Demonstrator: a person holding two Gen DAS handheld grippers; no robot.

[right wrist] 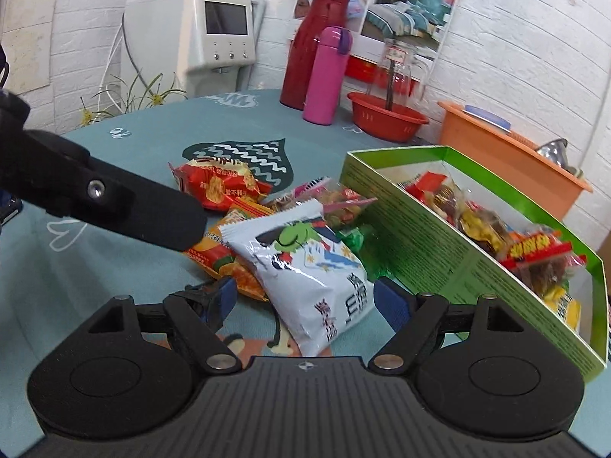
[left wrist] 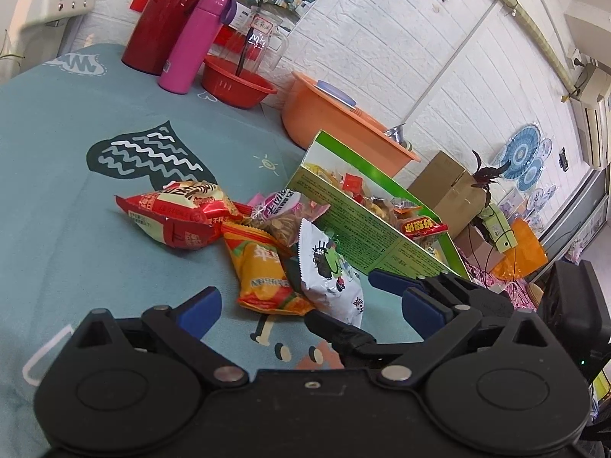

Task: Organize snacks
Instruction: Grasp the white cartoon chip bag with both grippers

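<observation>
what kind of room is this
Probably a lived-in home dining or kitchen corner: a table under a teal printed cloth, a red thermos jug and pink flask by the wall, and a water dispenser behind.

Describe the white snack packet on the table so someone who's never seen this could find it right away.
Start at the long green box of snacks on the teal tablecloth. Beside its near wall lies a pile of loose packets; the white packet is nearest the open right gripper. Unlike its red and orange neighbours, it is white with a green cartoon figure.
</observation>
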